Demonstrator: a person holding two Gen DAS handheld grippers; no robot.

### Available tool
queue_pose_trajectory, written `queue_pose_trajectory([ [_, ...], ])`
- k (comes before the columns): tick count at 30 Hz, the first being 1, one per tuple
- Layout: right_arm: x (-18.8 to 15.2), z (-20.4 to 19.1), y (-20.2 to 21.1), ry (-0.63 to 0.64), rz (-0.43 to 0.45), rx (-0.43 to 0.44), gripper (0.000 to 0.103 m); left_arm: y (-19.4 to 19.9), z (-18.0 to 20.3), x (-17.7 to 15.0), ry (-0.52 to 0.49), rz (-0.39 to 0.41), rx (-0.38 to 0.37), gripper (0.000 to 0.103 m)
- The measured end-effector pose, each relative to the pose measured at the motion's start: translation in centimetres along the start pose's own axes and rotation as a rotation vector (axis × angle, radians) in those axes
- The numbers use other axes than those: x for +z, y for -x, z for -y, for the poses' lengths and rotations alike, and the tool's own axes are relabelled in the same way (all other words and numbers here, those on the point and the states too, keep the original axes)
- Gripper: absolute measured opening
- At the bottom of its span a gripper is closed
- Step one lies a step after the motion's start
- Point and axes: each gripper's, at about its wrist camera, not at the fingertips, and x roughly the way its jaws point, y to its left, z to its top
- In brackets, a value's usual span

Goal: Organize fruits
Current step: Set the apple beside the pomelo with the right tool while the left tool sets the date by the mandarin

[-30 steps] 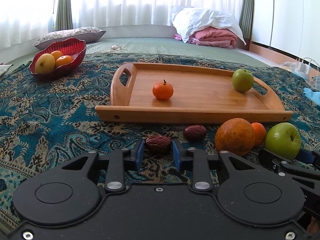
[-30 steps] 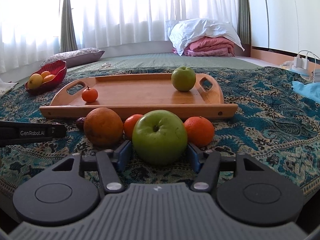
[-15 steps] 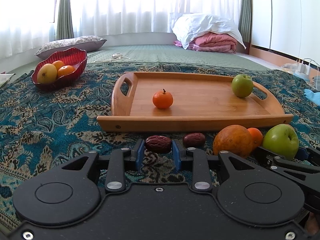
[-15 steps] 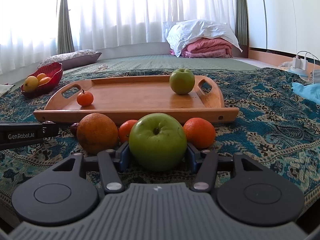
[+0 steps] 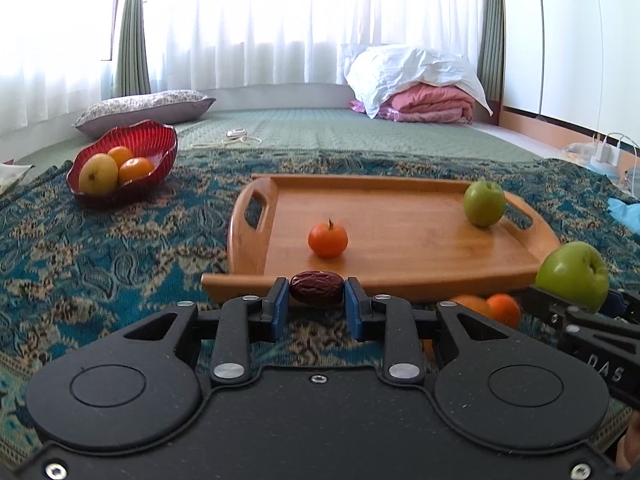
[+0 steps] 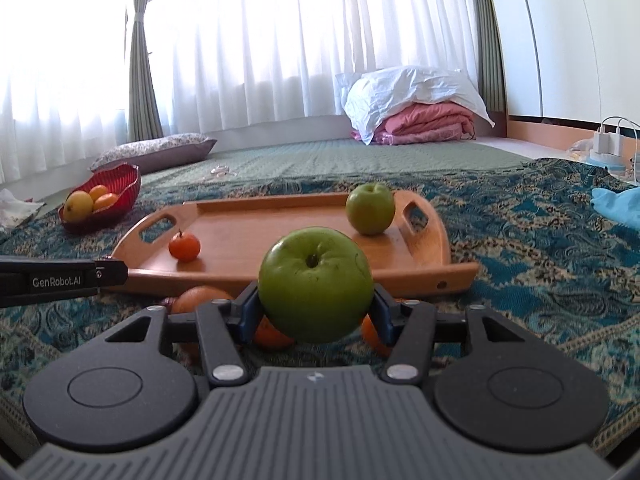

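We see a wooden tray (image 5: 400, 240) on the patterned cloth (image 5: 100, 264), a mandarin (image 5: 327, 238) on its near left part and an apple (image 5: 484, 203) at its far right. Far left sits a bowl (image 5: 160, 148) holding fruit; a pillow (image 5: 144, 110) lies behind it.

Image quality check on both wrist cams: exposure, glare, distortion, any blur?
Left wrist view: window behind the curtains blown out white, strong backlight; fisheye bends the wooden tray and room edges; the oranges near the gripper look soft. Right wrist view: same blown-out window, curved wall at right; held green apple sharp, with small highlights, and the tray is crisp.
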Motion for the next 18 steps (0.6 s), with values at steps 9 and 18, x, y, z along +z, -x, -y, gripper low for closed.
queue_pose_trajectory([
  [9,4.0,1.5,-3.0,0.014,-0.044,-0.026,0.059,-1.9,-0.4,4.2,0.012,0.015,-0.023,0.028],
  [18,6.5,3.6,-7.1,-0.003,-0.133,-0.04,0.059,-6.8,-1.4,8.4,0.024,-0.037,-0.05,0.028],
])
